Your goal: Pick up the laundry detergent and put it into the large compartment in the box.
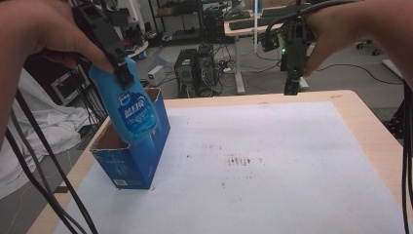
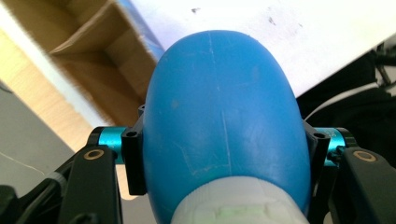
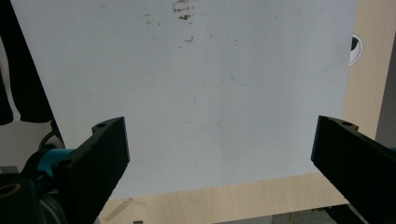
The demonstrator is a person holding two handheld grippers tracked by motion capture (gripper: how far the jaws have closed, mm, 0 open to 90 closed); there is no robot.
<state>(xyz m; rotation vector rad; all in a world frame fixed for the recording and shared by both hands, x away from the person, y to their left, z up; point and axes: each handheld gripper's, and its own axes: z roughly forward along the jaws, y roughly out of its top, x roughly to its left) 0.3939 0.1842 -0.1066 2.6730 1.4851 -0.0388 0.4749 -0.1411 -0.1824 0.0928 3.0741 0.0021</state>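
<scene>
Below both grippers spreads the wooden table with its white mat, and under the left gripper stands the open blue carton, at the mat's near-left corner. Held in that gripper, the blue plastic bottle hangs with its lower end inside the carton's mouth; its long axis runs steeply up and down, tilted a little toward the person's hand, cap end up among the jaws. The left gripper view looks down along the bottle, both jaws clamped on its flanks just past the white cap, the carton's brown interior beyond. By my reading, the next move turns on that axis staying in line with the opening directly beneath. How deep the bottle's base sits is hidden by the carton wall. The right gripper is well apart, above the table's far edge, its jaws spread wide with nothing between them.
</scene>
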